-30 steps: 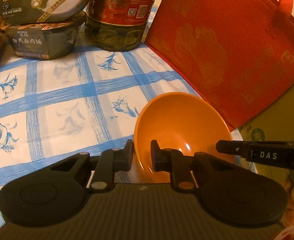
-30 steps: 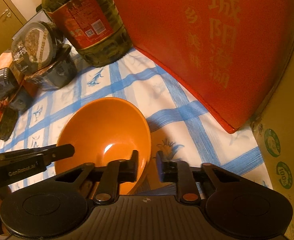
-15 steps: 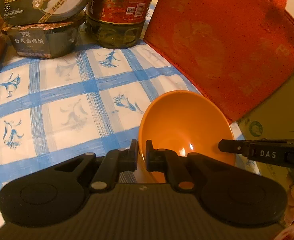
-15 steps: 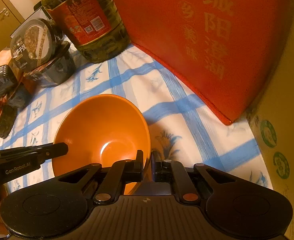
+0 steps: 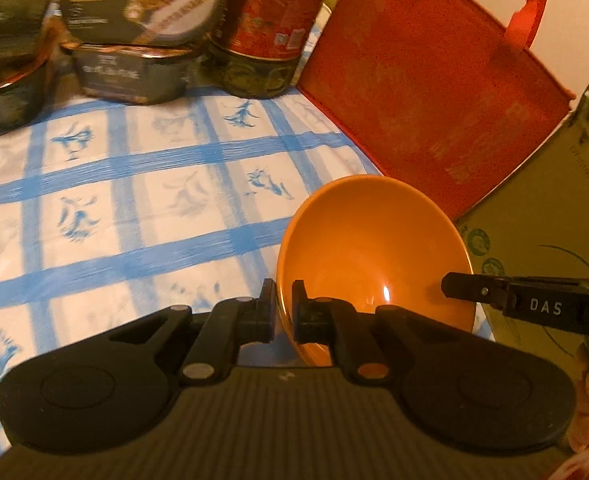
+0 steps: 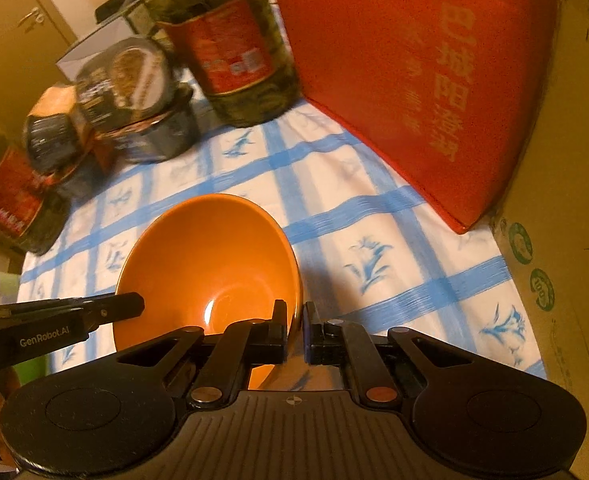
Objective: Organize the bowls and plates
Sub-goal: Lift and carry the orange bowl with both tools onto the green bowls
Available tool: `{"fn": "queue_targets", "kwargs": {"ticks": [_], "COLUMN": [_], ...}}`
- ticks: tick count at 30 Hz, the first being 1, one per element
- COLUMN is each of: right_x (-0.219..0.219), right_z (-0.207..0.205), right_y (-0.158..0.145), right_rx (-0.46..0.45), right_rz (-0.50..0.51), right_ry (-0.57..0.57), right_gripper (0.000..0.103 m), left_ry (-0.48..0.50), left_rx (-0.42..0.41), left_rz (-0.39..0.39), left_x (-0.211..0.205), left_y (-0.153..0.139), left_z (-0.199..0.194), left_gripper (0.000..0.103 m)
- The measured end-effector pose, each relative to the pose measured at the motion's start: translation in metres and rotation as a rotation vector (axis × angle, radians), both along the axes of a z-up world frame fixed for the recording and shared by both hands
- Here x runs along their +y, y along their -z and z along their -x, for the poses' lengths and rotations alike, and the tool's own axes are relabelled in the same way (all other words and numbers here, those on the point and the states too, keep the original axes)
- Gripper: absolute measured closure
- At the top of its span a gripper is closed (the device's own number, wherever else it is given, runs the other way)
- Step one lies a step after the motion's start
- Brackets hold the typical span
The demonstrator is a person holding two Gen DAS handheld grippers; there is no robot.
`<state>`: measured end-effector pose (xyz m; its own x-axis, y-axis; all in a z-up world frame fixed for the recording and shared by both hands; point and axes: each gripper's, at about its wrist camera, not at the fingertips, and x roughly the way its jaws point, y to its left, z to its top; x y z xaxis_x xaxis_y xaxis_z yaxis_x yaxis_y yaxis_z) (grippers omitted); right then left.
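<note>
Lift step: left gripper point(image 5: 283, 306) and right gripper point(image 6: 294, 330) both clamped on opposite rims of the orange bowl point(image 5: 374, 248), near right, above the tablecloth point(image 5: 134, 208). Next: carry level, matched motion.

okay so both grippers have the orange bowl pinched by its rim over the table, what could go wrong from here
1. Thin hold: the left gripper and right gripper each pinch only the edge of the orange bowl, on opposite sides. If the hands drift apart or twist, the smooth rim may slip free.
2. Tight surroundings: the red bag and the cardboard box stand close by, so a swing that way may knock the bowl.
</note>
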<state>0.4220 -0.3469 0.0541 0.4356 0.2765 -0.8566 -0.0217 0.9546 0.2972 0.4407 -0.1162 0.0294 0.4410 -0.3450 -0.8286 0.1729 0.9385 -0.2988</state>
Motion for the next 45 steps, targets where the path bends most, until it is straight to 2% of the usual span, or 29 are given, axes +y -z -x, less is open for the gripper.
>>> {"fn": "queue_targets", "kwargs": {"ticks": [13,22,29,36,45], "right_x": [0.095,0.199,0.28,0.339,0.384], "right_z": [0.036,0.056,0.065,0.065,0.058], "right_y": [-0.052,-0.081,-0.088,-0.078,-0.04], "right_rx": [-0.041,-0.072,-0.075,-0.053,-0.003], "right_rz": [-0.025,-0.072,-0.104,-0.117,-0.096], "right_ry": [-0.13,-0.249,-0.343,-0.401,-0.434], "right_gripper": [0.096,0.096,0.096,0.096,0.096], "left_ry": [-0.114,-0.244,-0.341,-0.4,-0.447], "left_rx": [-0.029,-0.048,-0.059,-0.056,-0.004], "left_rz": [-0.005,-0.033,-0.074,-0.097,-0.096], "left_x": [0.107,0.21,0.284,0.336,0.373], "left_y": [-0.054,-0.095,-0.115,-0.115,-0.072], "left_z": [0.072,0.115,0.141,0.154,0.149], "left_gripper": [0.097,0.097,0.097,0.097,0.097]}}
